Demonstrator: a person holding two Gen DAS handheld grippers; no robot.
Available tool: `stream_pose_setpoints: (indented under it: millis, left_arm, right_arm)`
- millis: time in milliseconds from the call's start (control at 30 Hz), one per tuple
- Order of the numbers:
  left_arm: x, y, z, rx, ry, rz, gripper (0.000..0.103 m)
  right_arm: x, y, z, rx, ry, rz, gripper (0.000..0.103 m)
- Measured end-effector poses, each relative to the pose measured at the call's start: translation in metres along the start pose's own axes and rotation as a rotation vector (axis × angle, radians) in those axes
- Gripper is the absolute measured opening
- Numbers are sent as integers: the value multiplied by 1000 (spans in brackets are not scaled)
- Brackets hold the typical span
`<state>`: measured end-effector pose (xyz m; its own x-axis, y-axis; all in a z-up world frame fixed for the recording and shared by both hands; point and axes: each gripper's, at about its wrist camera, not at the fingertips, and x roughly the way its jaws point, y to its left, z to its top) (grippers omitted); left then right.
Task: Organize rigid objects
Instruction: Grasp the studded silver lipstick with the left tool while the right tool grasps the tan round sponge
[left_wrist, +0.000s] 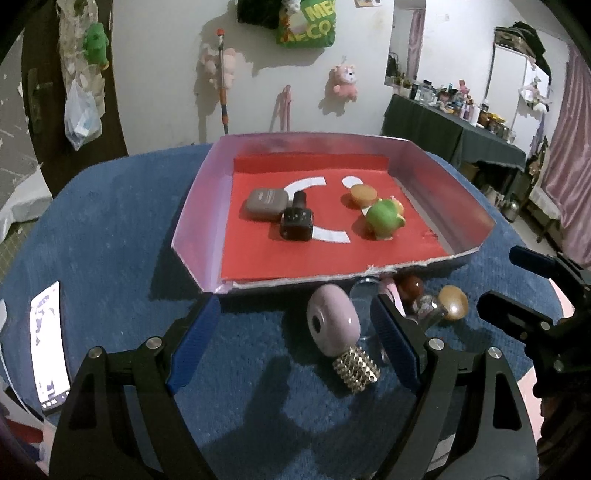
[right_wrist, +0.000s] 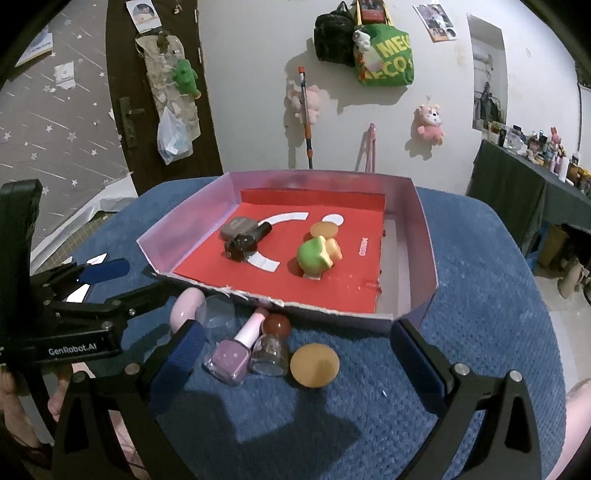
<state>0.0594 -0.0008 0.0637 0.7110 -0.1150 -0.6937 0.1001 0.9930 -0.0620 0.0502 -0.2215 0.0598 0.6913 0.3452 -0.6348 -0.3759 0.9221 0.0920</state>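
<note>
Rigid objects sit in two groups: some inside a shallow tray (left_wrist: 207, 206) with pale purple walls and a red floor, others loose on the blue cloth-covered table (left_wrist: 110, 229) just in front of the tray's near wall. Inside the tray you have a grey case (left_wrist: 266, 204) touching a black bottle (left_wrist: 296, 220) on the left, and a tan round cap (left_wrist: 364, 194) beside a green toy figure (left_wrist: 384, 219) on the right. Outside the tray, near its front edge, lie a lilac round bottle with a studded silver cap (left_wrist: 334, 325), a purple nail polish bottle (right_wrist: 231, 356) lying on its side, a small clear bottle with a brown ball top (right_wrist: 271, 349) just beside it, and a tan dome-shaped cap (right_wrist: 314, 364) just right of that. Your left gripper (left_wrist: 291, 345) has its blue-padded fingers spread wide, holding nothing; the lilac bottle lies between them, nearer the right finger, and I cannot tell whether that finger touches it. Your right gripper (right_wrist: 295, 354) also has its fingers spread wide apart with nothing gripped; the nail polish, the clear bottle and the tan cap all lie in the gap between them. A phone (left_wrist: 50, 347) with its screen lit rests on the table's left edge.
</note>
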Motion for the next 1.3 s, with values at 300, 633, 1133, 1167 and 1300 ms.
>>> stream_pose_setpoints:
  millis: [300, 633, 1133, 1167, 1300]
  left_arm:
    - [4, -5, -18, 3, 31, -54, 83]
    - [13, -21, -35, 27, 67, -76, 83]
    - [29, -21, -39, -9, 97, -90, 60]
    - [30, -22, -40, -10, 102, -95, 56]
    - [32, -30, -43, 14, 99, -79, 48]
  right_arm:
    - [7, -6, -17, 3, 45, -17, 88]
    - [18, -13, -29, 4, 94, -27, 65]
    - [36, -17, -33, 1, 128, -17, 58]
    - [37, -17, -34, -1, 128, -18, 58]
    - [43, -18, -35, -1, 138, -4, 56]
